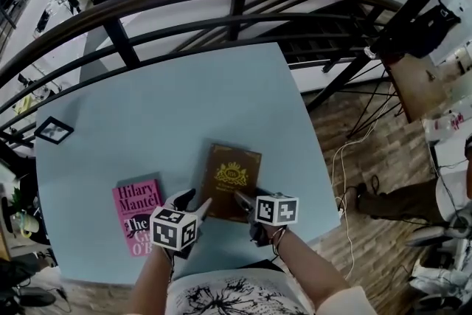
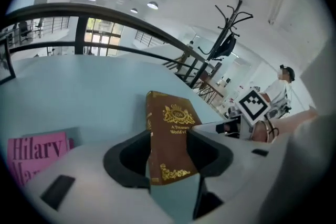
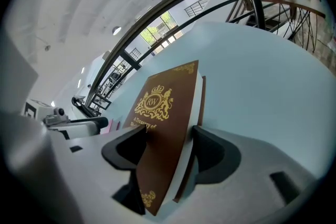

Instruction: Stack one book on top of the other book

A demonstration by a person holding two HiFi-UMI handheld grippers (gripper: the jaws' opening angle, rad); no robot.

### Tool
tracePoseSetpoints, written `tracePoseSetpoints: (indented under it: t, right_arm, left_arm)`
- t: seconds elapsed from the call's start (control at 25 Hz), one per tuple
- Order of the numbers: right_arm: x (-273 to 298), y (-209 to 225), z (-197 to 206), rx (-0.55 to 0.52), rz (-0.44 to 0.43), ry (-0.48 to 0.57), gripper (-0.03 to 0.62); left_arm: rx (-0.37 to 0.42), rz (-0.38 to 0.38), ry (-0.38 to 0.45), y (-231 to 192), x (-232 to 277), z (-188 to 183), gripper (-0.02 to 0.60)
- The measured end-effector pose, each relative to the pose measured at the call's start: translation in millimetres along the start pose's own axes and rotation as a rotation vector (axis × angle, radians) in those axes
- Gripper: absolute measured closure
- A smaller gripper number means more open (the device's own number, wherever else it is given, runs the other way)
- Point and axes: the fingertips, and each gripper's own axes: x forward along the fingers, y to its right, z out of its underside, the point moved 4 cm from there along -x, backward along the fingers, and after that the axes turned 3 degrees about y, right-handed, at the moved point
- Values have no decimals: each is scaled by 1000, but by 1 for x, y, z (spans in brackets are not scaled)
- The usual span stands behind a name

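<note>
A brown book (image 1: 231, 175) with gold print lies on the pale blue table (image 1: 184, 107), near its front edge. A pink book (image 1: 135, 212) lies flat to its left, a little apart. My left gripper (image 1: 190, 201) is at the brown book's near left corner. In the left gripper view that corner (image 2: 167, 139) sits between the open jaws of my left gripper (image 2: 168, 157), one beside the spine and one over the cover. My right gripper (image 1: 243, 200) is at the near right corner. There the book (image 3: 163, 128) reaches deep between the wide jaws of my right gripper (image 3: 168, 150).
A dark curved railing (image 1: 221, 4) runs behind the table's far edge, with a drop to a lower floor beyond. A small black-framed square (image 1: 54, 130) lies at the table's left edge. To the right, over the wooden floor, are a cable (image 1: 341, 158) and a person's leg (image 1: 383, 199).
</note>
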Motion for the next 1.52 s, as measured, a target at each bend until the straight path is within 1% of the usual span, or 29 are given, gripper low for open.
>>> tracePoseSetpoints:
  t: [0.16, 0.36, 0.52, 0.64, 0.68, 0.76, 0.92, 1.08, 1.32, 1.52]
  right_arm:
    - [0, 0, 0, -5, -3, 5, 319]
    - [0, 0, 1, -19, -7, 9, 318]
    - [2, 1, 0, -26, -12, 0, 313]
    - [3, 2, -1, -26, -23, -8, 309]
    - [3, 2, -1, -25, -25, -11, 309]
    - [3, 2, -1, -22, -27, -15, 309]
    - [2, 0, -1, -25, 1, -31, 315]
    - [-4, 1, -4, -58, 29, -47, 327]
    - [-19, -17, -12, -107, -26, -28, 329]
    - [-27, -42, -15, -158, -78, -18, 330]
  left_arm:
    - [-4, -7, -114, -10, 20, 9, 370]
    - [-25, 3, -192, -21, 40, 12, 359]
    - [-55, 61, -236, -24, 53, 13, 354]
    - [-121, 116, -249, -23, 58, 19, 356]
    - [-141, 128, -245, -23, 58, 20, 356]
    - [-156, 132, -233, -24, 58, 22, 356]
    - [-151, 104, -217, -22, 56, 22, 356]
    - [-168, 79, -201, -15, 53, 22, 359]
    - [-195, 37, -111, -4, 30, 18, 359]
    - [-197, -30, -32, 0, -2, 13, 359]
